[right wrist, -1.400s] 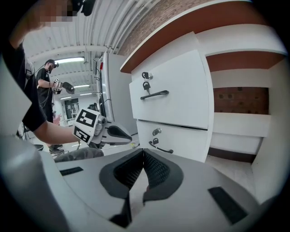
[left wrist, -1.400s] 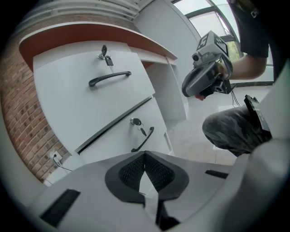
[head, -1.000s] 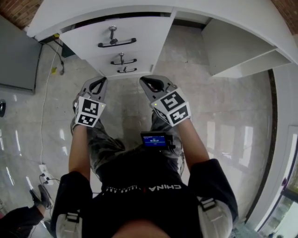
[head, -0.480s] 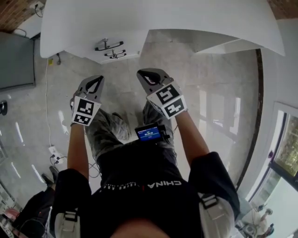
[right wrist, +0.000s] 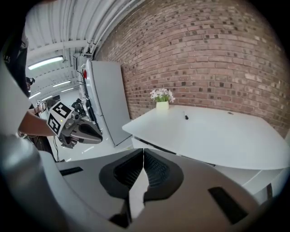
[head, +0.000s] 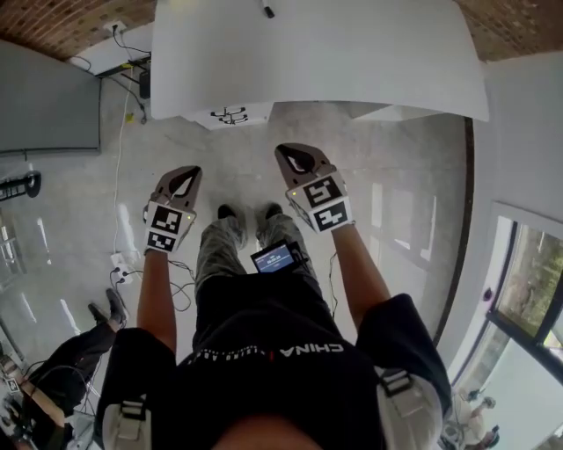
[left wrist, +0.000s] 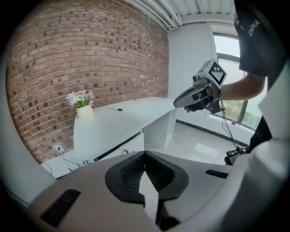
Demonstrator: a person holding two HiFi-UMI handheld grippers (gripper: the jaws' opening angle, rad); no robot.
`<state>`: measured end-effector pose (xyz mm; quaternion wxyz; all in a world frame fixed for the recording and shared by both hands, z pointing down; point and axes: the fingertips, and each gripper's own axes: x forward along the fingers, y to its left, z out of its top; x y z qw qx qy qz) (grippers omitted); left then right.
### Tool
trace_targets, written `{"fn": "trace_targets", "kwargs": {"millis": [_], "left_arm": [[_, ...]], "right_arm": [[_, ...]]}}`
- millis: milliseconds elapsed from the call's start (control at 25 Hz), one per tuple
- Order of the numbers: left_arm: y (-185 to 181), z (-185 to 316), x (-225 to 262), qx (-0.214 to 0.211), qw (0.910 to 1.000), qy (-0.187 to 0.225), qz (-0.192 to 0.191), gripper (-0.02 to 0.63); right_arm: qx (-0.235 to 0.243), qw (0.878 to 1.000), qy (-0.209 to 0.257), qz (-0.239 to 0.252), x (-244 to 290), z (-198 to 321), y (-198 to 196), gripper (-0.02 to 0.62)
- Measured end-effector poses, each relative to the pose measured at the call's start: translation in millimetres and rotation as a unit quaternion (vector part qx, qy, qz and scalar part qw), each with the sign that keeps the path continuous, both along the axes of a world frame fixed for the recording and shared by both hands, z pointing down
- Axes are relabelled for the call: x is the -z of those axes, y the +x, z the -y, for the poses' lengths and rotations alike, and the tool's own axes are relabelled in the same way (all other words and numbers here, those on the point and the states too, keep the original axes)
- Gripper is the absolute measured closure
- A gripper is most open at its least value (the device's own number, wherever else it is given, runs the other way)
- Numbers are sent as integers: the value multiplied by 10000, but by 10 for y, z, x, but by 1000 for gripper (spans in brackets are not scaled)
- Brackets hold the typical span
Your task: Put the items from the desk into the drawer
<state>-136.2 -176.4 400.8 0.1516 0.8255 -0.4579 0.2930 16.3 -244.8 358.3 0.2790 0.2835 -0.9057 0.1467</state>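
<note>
Now the left tongs (head: pixel 183 176) and the right tongs (head: pixel 297 158) hang side by side over the floor on the near side of the white table (head: pixel 352 61), each pressed together with nothing between. A black pen (head: pixel 268 11) lies toward the table's far edge, well apart from both tongs, and a small pot of flowers (right wrist: pixel 162 105) stands beyond it by the brick wall. The drawer unit (head: pixel 230 115) shows under the table's left part.

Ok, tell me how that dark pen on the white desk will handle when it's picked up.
The pen looks thin and small, so probably light and stiff. Lying flat on the smooth desk, it may roll or skid if nudged.
</note>
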Motion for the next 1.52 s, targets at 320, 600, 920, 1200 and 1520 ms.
{"fn": "trace_targets", "kwargs": {"millis": [320, 600, 920, 1200, 1520], "left_arm": [[35, -300, 840, 232, 9995, 178, 142, 594], [93, -451, 1087, 438, 9973, 342, 473, 594], [435, -670, 1249, 879, 9952, 419, 129, 594], [509, -1120, 1269, 935, 9943, 491, 134, 594], [673, -1828, 1447, 793, 9938, 781, 17, 594]], "right_arm": [[-163, 9997, 184, -45, 728, -286, 159, 578], [-249, 9993, 217, 185, 928, -414, 438, 578], [85, 9996, 77, 256, 822, -516, 659, 578], [218, 9995, 119, 211, 848, -954, 729, 578], [137, 9993, 293, 195, 1020, -1627, 826, 578]]}}
